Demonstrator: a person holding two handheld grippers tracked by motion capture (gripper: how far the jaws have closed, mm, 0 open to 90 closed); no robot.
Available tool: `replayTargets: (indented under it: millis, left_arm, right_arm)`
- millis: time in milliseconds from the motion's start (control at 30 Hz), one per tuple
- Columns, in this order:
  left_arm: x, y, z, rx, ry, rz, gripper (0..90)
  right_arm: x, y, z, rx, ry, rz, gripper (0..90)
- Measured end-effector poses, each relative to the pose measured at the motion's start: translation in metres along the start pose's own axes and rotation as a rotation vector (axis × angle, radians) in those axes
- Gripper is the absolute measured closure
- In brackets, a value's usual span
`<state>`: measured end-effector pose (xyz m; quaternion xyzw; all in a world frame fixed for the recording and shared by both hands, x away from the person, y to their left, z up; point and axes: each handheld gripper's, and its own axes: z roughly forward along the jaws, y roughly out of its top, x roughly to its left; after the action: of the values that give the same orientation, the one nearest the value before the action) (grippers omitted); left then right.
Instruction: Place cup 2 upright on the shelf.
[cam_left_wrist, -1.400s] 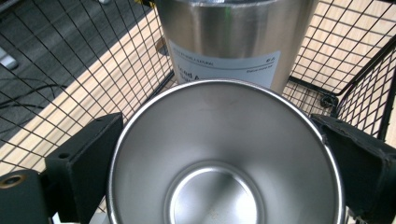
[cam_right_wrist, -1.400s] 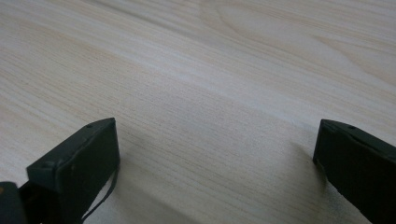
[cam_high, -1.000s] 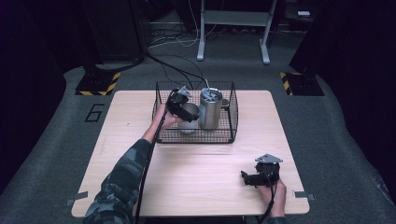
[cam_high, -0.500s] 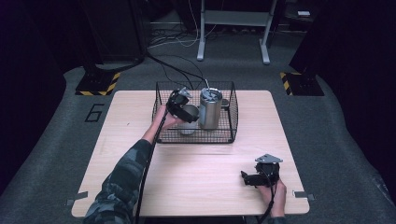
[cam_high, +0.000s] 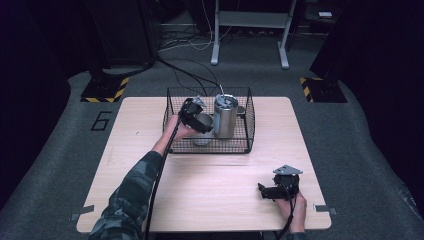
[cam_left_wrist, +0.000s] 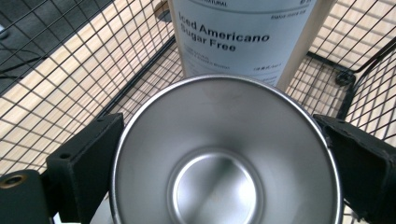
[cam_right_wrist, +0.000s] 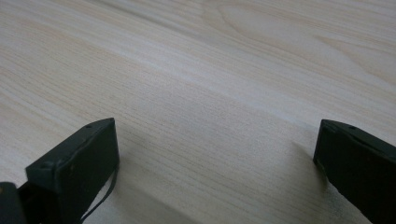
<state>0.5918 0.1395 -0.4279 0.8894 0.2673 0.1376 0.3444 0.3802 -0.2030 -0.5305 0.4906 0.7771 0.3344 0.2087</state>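
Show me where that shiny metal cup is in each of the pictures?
High view: the metal cup sits at the left gripper, inside the wire basket.
Left gripper view: low centre, its open mouth between the two jaws.
Right gripper view: not in it.
Shared landmark: the tall can just behind the cup.

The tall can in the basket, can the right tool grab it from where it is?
Probably not right away. The right tool rests open on the table near the front edge, apart from the wire basket. The tall can stands inside, and the basket's front wall lies between them, so it would have to reach over.
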Motion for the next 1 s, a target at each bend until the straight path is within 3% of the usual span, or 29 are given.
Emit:
replayTargets:
  millis: [200, 333, 467, 800, 1000]
  left_arm:
    - [0.000, -0.001, -0.001, 0.002, 0.009, 0.014, 5.7]
    - [-0.001, 0.002, -0.006, -0.050, 0.006, -0.002, 3.9]
    - [-0.005, 0.006, -0.012, -0.057, 0.019, 0.018, 2.5]
    - [-0.015, 0.013, -0.038, -0.105, 0.019, 0.041, 1.6]
    - [-0.026, 0.013, -0.063, -0.142, 0.009, 0.050, 1.3]
  right_arm:
    - [0.000, 0.000, 0.000, 0.000, 0.000, 0.000, 0.0]
    - [0.000, 0.000, 0.000, 0.000, 0.000, 0.000, 0.0]
    - [0.000, 0.000, 0.000, 0.002, 0.000, -0.003, 0.0]
    - [0.000, 0.000, 0.000, 0.007, 0.000, -0.005, 0.0]
    - [0.000, 0.000, 0.000, 0.006, -0.001, -0.007, 0.0]
